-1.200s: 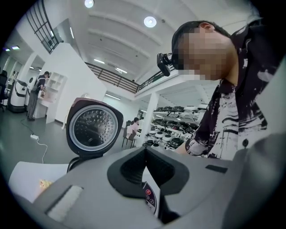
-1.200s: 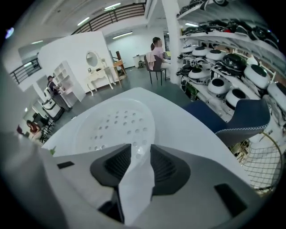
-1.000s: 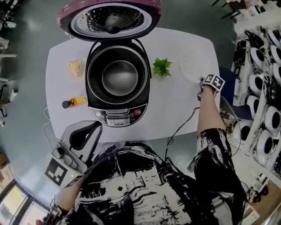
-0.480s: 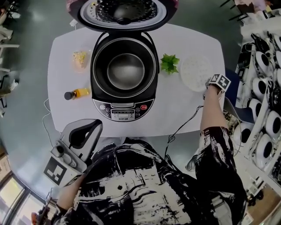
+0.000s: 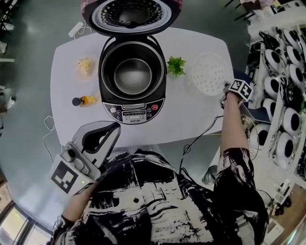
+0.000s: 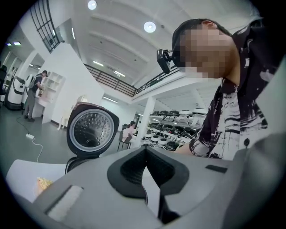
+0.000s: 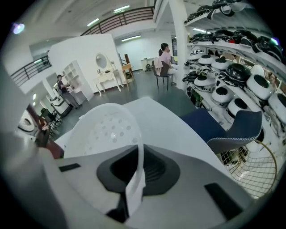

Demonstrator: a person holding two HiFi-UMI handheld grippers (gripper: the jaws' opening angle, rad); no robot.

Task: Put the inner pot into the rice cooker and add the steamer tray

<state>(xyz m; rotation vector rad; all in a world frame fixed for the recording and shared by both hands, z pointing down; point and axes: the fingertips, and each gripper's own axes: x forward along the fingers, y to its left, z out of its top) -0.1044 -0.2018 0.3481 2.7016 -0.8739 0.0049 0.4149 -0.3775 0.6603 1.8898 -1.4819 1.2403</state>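
White plastic in the clamp! The right gripper (image 5: 225, 92) had just been closing its jaws, and they sat pinched on the near rim of the tray (image 5: 208, 72), the thin perforated wall standing up between the pads. The tray was by the right edge of the table (image 5: 191, 117), tipped up in the right gripper view, and well apart from the cooker (image 5: 133, 113).

The cooker stood at the middle of the table with its lid (image 5: 131, 13) thrown open toward the far edge. And there was the pot (image 5: 132, 76), already seated inside, bare metal showing.

Between cooker and tray lay a green sprig (image 5: 176, 66). On the cooker's other side were a dish of yellow food (image 5: 84, 65) and a small bottle (image 5: 82, 101), towards the left edge.

The left gripper (image 5: 114, 129) hung level just off the near edge, left of centre, jaws together on nothing.
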